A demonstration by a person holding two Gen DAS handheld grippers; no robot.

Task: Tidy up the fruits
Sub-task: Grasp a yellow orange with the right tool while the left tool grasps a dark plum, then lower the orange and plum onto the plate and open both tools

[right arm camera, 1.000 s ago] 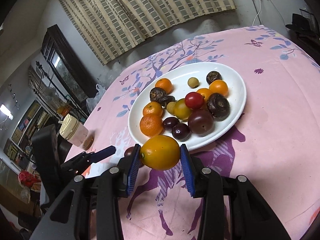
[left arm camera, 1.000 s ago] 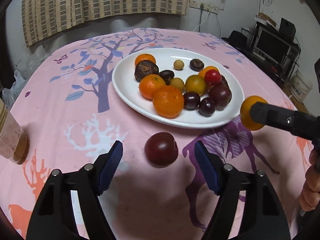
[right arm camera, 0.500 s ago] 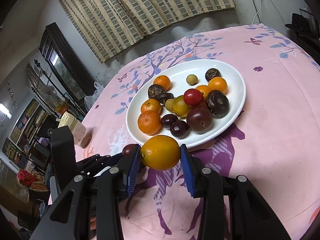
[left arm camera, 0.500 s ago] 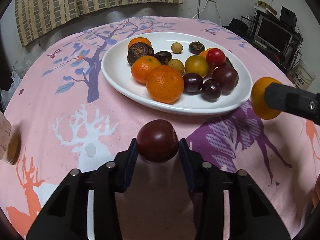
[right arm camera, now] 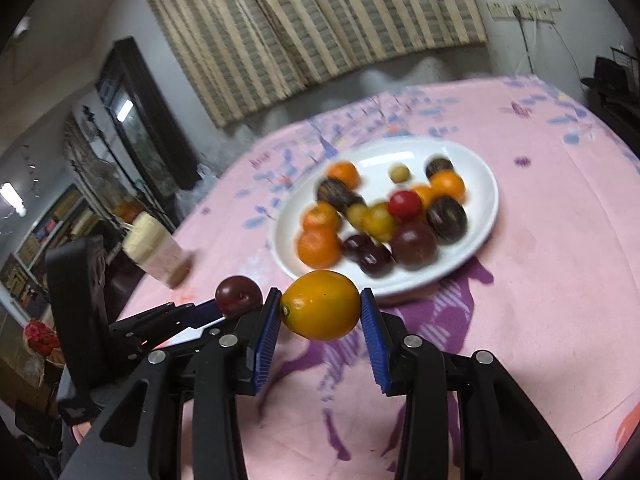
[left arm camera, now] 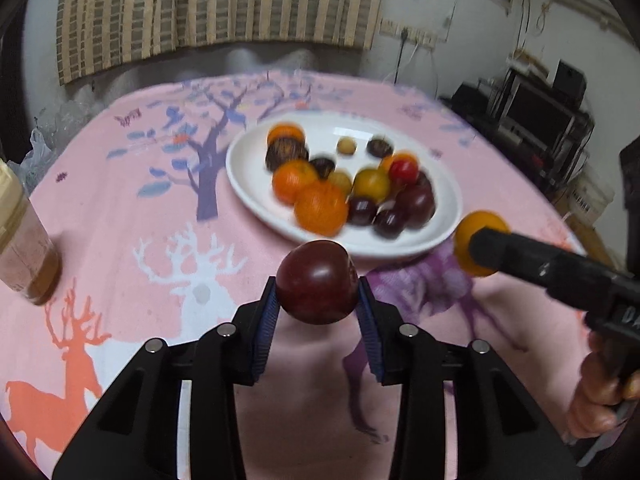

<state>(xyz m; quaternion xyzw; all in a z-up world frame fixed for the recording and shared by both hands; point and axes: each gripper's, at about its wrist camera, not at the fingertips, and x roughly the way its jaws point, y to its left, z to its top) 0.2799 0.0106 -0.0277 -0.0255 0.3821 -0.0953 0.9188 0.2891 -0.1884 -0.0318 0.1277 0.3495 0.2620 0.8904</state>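
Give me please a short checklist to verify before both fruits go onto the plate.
1. Left gripper shut on the plum: ok, both pads touch it.
2. Right gripper shut on the orange fruit: ok, held between the pads.
3. Plum lifted off the cloth: ok, it looks clear of it.
4. Free space on the plate: ok, the bare rim area on the plate's left in the left view is open.
5. Grippers apart from each other: ok, no contact visible.
6. Jar out of the path: ok, far to the left.
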